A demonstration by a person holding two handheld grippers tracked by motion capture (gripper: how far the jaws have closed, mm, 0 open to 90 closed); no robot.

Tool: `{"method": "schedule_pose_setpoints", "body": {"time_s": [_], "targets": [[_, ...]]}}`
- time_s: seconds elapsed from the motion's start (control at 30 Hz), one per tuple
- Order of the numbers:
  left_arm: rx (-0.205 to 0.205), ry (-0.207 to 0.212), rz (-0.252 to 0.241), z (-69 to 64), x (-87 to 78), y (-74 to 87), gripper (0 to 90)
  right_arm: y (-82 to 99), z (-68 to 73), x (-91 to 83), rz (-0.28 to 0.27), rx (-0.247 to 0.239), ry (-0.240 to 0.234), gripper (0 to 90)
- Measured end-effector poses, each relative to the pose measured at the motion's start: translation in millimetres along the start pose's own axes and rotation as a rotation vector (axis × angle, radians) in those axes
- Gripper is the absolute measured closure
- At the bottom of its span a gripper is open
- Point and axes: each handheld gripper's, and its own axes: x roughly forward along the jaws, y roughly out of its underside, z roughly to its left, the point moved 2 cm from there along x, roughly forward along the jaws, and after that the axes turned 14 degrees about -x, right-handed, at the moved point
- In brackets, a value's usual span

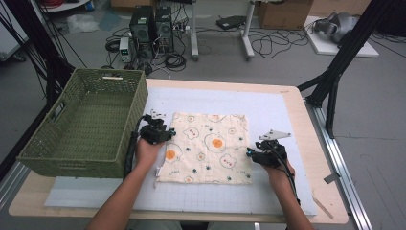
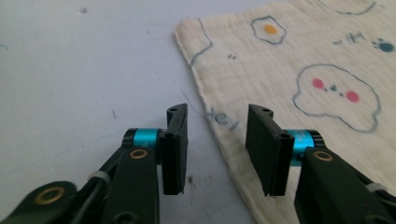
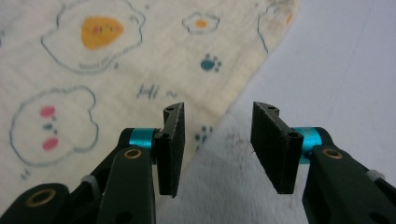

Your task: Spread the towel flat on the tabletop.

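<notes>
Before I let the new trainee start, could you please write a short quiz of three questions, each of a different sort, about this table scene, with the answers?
1. True or false: the left gripper is shut on the cloth.
2. Multiple choice: the green basket stands
A. on the cloth
B. at the table's left side, beside the cloth
C. on the floor
3. Fill in: the right gripper is at the cloth's ____ edge, by the high view.

Key:
1. False. Its fingers stand apart, astride the cloth's edge.
2. B.
3. Right. Its fingers also stand apart.
</notes>
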Motion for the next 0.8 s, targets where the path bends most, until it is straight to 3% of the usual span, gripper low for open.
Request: {"method": "schedule_pose_setpoints", "body": {"time_s": [0.17,0.3,0.43,0.47,0.57,0.6,0.67,0.73,0.8], "targets": [[0.034,0.048,0.008,-5.5,-18.2,9.8,59.5,13.3,11.4,-7.4,-0.011,0.052,-0.058,56.8],[0.054,0.061,0.027,-6.9,-27.9,23.0,60.9,17.9,24.8,-13.1,-0.002,0.045,-0.126,59.3],[0.059,0.072,0.039,-8.4,-34.6,33.7,62.9,18.0,31.2,-18.7,0.023,0.054,-0.132,86.6],[0.058,0.074,0.042,-9.1,-35.5,35.2,63.2,17.5,32.6,-20.2,0.039,0.03,-0.108,88.0],[0.054,0.096,0.046,-11.4,-41.4,42.4,65.4,17.4,33.0,-24.5,0.084,-0.016,-0.037,88.7],[0.054,0.1,0.047,-12.0,-42.6,44.3,66.2,18.8,31.9,-25.9,0.089,-0.009,-0.029,88.6],[0.054,0.111,0.049,-13.7,-46.0,49.7,66.4,21.4,28.7,-26.4,0.074,0.022,-0.044,86.1],[0.046,0.124,0.042,-14.8,-49.9,54.5,65.8,22.7,27.4,-26.1,0.051,0.037,-0.054,72.5],[0.046,0.133,0.04,-15.1,-53.6,58.0,65.6,23.1,26.5,-28.3,0.026,0.054,-0.06,67.3]]}}
